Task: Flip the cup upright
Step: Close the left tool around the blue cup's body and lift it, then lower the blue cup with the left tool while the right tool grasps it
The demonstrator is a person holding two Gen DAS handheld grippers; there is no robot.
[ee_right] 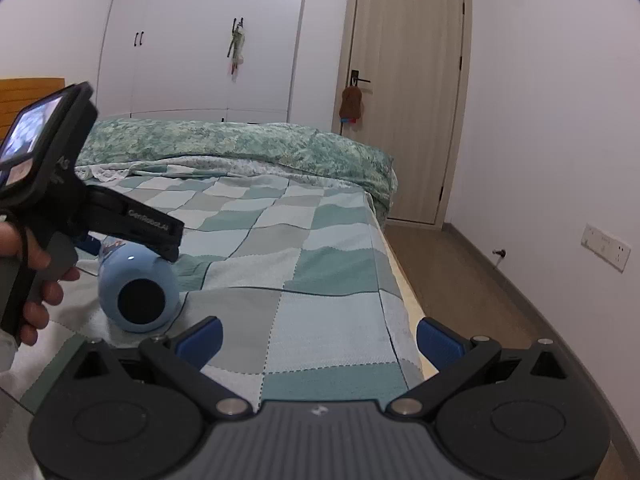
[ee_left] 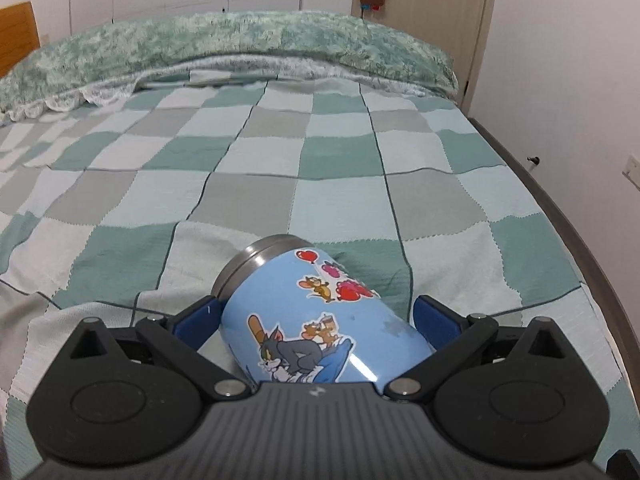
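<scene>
A light blue cup [ee_left: 312,316] with cartoon stickers lies on its side on the checkered bedspread [ee_left: 280,168], its steel rim pointing away up-left. My left gripper [ee_left: 316,320] is open with its blue fingers [ee_left: 198,320] on either side of the cup body, the left one touching or nearly touching it. In the right wrist view the cup [ee_right: 138,292] shows its dark base, with the left gripper [ee_right: 120,224] over it. My right gripper [ee_right: 318,338] is open and empty above the bed's near right part.
A green quilt [ee_left: 240,48] is bunched along the far end of the bed. The bed's right edge [ee_left: 560,216] drops to a wood floor [ee_right: 460,280] by the white wall. A door [ee_right: 408,100] and wardrobe [ee_right: 200,40] stand behind.
</scene>
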